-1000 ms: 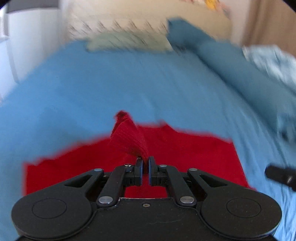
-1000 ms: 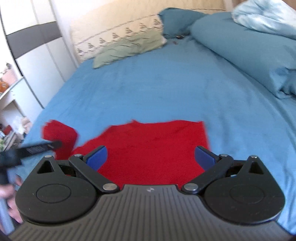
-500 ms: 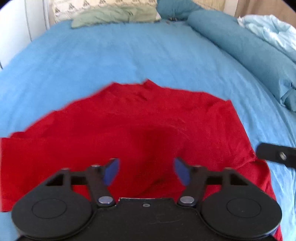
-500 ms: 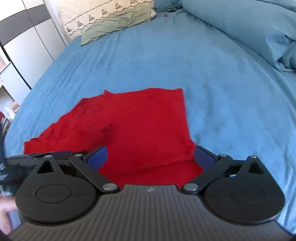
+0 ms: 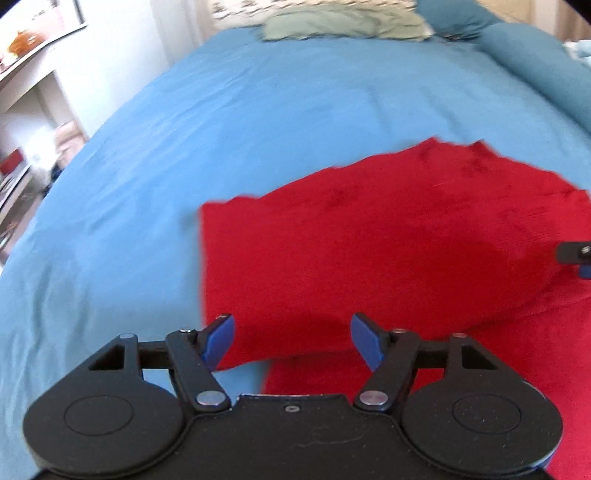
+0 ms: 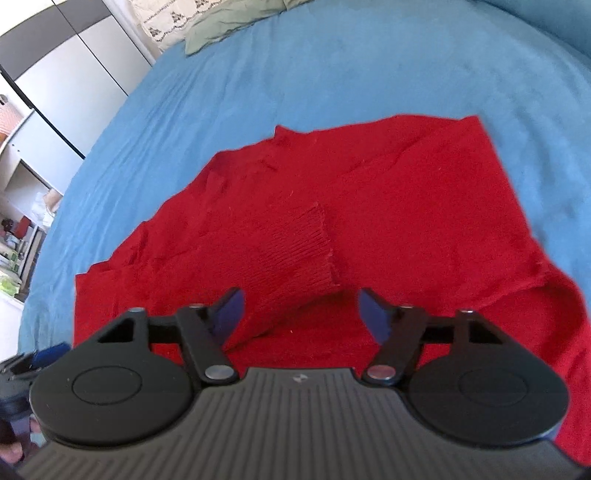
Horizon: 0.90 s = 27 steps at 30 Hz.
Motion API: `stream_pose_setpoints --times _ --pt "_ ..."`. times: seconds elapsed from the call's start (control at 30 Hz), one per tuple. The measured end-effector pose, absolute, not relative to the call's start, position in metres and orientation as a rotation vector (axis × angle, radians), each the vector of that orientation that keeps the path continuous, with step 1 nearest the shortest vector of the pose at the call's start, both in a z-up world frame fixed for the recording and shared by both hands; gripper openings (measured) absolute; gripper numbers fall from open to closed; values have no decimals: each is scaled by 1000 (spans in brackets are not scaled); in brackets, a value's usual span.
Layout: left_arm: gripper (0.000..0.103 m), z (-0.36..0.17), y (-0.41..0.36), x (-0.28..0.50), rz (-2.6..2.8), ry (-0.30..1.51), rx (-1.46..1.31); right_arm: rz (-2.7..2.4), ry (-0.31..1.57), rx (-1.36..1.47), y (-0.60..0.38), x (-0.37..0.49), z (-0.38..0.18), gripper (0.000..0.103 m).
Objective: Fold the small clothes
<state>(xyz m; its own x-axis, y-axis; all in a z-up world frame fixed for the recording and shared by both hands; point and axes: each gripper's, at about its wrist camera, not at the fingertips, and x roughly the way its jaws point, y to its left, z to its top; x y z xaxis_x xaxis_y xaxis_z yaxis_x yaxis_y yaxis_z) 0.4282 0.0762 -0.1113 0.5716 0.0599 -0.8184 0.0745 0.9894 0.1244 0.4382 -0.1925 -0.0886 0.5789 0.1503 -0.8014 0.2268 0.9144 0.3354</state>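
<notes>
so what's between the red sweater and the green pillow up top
Only bare blue sheet lies between the red sweater and the green pillow, clearest in the right wrist view.

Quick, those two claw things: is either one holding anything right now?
Left gripper: open, holding nothing, just above the red sweater.
Right gripper: open, holding nothing, over the folded-in sleeve cuff.

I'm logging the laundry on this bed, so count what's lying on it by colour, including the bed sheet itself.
Red: 1, the red sweater
Sage green: 1, the green pillow
Blue: 2, the bed sheet and the rolled blue duvet
Total: 4
</notes>
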Motion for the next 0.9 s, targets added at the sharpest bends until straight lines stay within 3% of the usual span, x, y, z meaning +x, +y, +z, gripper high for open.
stream_pose_setpoints --times 0.1,0.2,0.23,0.27,0.6,0.9 --pt "74 -120 87 433 11 987 131 -80 970 372 -185 445 -95 67" --pt "74 -119 96 427 4 995 137 -104 970 322 -177 451 -96 44" --pt "74 -118 98 427 1 999 137 -105 967 309 -176 452 -95 30" --pt "74 -118 100 425 -1 1003 136 -95 964 304 -175 453 -91 26" --pt "74 -121 103 428 -25 1011 146 -162 735 243 -215 457 12 24" --pt "76 -133 103 439 39 1035 104 -292 843 220 -270 436 -56 24"
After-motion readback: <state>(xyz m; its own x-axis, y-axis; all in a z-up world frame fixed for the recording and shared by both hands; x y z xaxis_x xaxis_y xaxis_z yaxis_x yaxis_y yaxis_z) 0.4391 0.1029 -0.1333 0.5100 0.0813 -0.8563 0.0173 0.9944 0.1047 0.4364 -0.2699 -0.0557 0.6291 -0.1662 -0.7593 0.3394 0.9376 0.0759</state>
